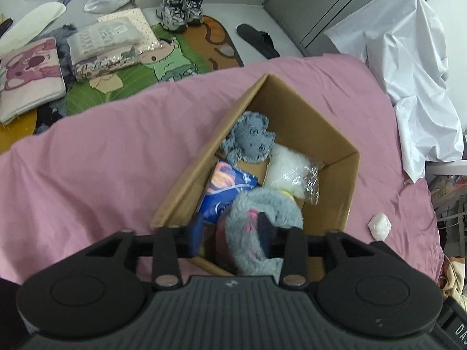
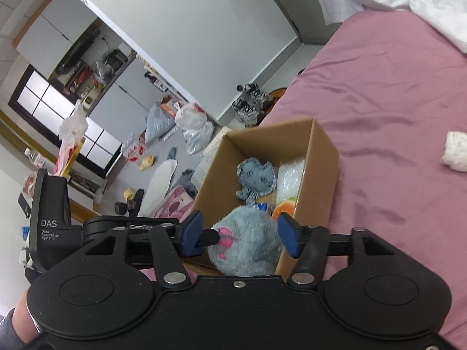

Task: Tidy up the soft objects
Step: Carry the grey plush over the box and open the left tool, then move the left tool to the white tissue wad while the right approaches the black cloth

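A pink-sheeted bed (image 1: 102, 157) carries a cardboard box (image 1: 329, 122) and white wad (image 1: 379, 226).

A pink-sheeted bed (image 1: 116, 151) fills the foreground, and beyond its far edge lies a grey floor (image 2: 163, 157), plain white walls (image 2: 186, 29) and a dark-framed window with bright panes (image 2: 58, 102).

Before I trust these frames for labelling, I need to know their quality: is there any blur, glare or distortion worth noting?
Left wrist view: strong fisheye bending of the pink bedsheet edge; the fluffy grey plush in the left claw is soft and close; the white cover is nearly blown out. Right wrist view: room tilted, wall lines curved; the cardboard box is sharp; lighting is even.
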Demonstrator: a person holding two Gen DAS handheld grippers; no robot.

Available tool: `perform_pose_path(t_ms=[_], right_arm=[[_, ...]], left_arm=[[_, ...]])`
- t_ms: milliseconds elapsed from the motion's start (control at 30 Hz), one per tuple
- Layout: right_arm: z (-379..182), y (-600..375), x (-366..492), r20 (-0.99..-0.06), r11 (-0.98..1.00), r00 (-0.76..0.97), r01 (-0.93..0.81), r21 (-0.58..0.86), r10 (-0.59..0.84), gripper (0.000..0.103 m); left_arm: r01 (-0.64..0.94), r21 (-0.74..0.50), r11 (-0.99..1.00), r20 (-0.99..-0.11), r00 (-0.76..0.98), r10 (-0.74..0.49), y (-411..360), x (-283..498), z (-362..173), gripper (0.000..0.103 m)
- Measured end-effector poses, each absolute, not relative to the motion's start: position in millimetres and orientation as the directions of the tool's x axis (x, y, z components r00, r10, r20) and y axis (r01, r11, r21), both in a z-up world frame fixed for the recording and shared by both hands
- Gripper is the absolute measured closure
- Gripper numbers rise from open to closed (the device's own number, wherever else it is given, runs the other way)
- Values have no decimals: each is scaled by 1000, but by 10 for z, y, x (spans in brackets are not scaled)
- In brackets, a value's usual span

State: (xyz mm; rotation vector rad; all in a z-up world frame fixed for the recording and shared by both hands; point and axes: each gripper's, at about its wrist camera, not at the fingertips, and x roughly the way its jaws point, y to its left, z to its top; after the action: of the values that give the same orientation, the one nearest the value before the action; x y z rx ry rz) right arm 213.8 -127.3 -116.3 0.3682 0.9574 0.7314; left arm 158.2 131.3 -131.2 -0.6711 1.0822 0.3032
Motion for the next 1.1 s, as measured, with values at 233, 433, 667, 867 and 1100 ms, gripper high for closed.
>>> perform_pose_path(t_ms=[233,433,667,867,1100], right_arm=[[-1075,-1327,2105,-627,750,413,-403,524,660,22],[-1037,-1472,2139,-640,778,441,-372,507,629,16],[-969,-1699,2176,-629,803,500,-327,499,595,7],[-893,-1913,2179,-625,820,536,-301,487,568,4],[-795,-2178,2157,-606,826,570,-294,481,555,0]], left_arm=[[-458,-328,826,-859,509,-59,1133,1644,-1065,26],[-425,-294,856,-848,529,-29,953,1693,-936,15],[-381,-256,888,-834,551,-4,734,1686,-775,11],[-364,-269,892,-829,559,-22,590,1689,-681,11],[-321,-290,902,-794,607,-39,334,1691,-554,0]])
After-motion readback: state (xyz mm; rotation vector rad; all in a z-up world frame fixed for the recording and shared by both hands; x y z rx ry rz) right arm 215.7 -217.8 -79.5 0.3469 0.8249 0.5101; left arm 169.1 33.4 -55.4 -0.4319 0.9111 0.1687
